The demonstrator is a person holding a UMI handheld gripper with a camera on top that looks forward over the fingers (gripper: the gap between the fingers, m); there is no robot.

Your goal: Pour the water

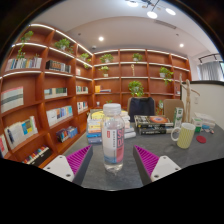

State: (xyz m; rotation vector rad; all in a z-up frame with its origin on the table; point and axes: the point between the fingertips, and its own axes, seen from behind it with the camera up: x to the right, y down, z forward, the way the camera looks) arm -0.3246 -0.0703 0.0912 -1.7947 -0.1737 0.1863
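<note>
The clear plastic water bottle (113,137), with a white cap and a pale label around its middle, stands upright on the grey table (120,170), between the two fingers of the hand-held gripper (113,162) and slightly ahead of their tips. A gap shows on each side of the bottle, so the fingers are spread wide and do not press on it.

At the far left, tall red-brown wooden bookshelves (45,95) curve along the wall, filled with rows of books and lit by strips under the shelf edges. A few green potted plants (62,44) sit on the upper shelves. Nearer, the left finger (68,166) of the gripper rises from below, white on its outer face with a magenta ribbed pad (80,160) on its inner face.

Just behind the bottle, to its left, lies a stack of books (95,126) on the table. Beyond the table a leafy green plant (135,89) stands before the back shelves.

Right of the bottle, the right finger (160,166) mirrors the left one, its magenta pad turned inward. Behind it, a flat pile of magazines or books (152,123) rests on the table. Further right stands a pale green mug (185,134) with a handle, well apart from the bottle and beyond the right finger. Small items lie beside it near the table's far edge, too small to identify. At the far right, a window with pale curtains (210,70) shows.
</note>
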